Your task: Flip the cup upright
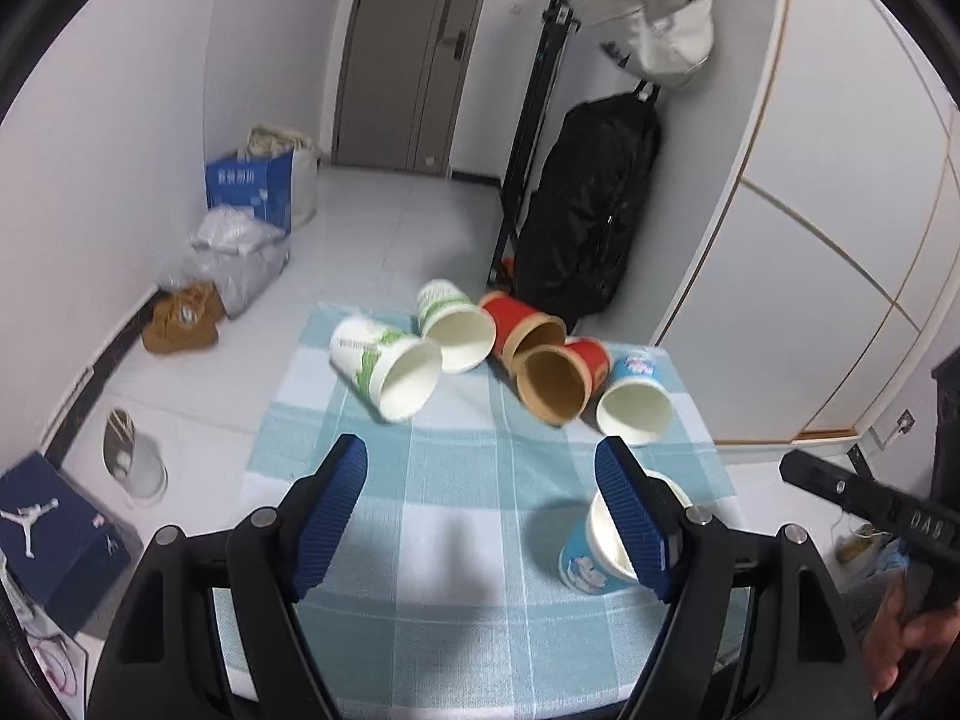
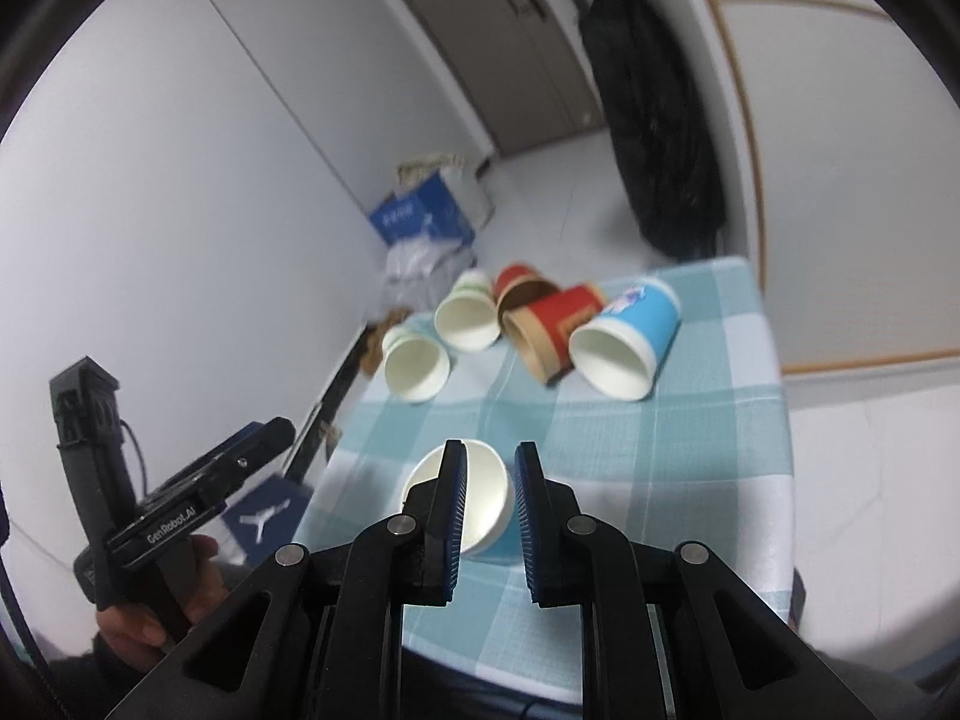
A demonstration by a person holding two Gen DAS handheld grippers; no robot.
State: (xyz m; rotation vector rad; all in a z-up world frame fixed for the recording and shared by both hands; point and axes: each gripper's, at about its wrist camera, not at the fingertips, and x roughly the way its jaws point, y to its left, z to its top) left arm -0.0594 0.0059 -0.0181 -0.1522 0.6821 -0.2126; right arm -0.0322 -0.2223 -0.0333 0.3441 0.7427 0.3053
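A blue paper cup (image 1: pixel 591 552) stands mouth-up at the near right of the checked tablecloth (image 1: pixel 456 510); it also shows in the right wrist view (image 2: pixel 480 507). My left gripper (image 1: pixel 483 459) is open above the cloth, its right finger (image 1: pixel 630 516) in front of that cup. My right gripper (image 2: pixel 489 465) hovers just over the cup with a narrow gap between the fingers, holding nothing. Several cups lie on their sides at the far edge: two green-white (image 1: pixel 387 369), two red-brown (image 1: pixel 555 381) and one blue (image 1: pixel 636 399).
The small table drops off on all sides. On the floor to the left stand a blue box (image 1: pixel 249 186), plastic bags (image 1: pixel 240 258) and a dark shoe box (image 1: pixel 57 531). A black bag (image 1: pixel 588 204) hangs by the white cabinet (image 1: pixel 840 240).
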